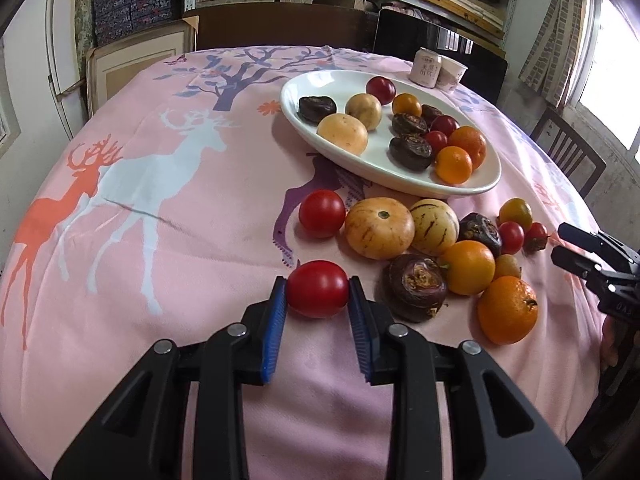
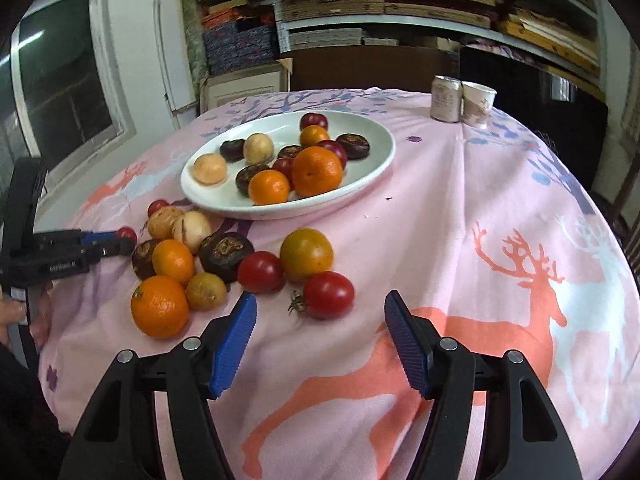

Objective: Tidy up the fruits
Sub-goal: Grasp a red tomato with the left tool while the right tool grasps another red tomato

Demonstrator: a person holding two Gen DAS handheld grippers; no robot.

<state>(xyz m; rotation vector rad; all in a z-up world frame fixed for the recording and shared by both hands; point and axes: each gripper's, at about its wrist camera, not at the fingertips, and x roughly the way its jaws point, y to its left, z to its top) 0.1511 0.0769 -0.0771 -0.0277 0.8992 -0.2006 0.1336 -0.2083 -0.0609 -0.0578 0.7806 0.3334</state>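
My left gripper (image 1: 318, 290) has blue ribbed pads on black arms w/ a glossy red tomato (image 1: 317, 288) between them; my right gripper (image 2: 320, 336) is the same blue and black. The tablecloth (image 1: 168, 240) is pink w/ orange and white deer plus purple trees. The plate (image 1: 400, 178) is plain white, holding orange, red, tan & dark brown fruit.

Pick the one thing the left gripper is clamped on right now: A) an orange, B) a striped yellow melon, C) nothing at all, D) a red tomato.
D: in the left wrist view the left gripper has both blue pads pressed against the sides of a red tomato on the pink tablecloth, apart from the other loose fruit.
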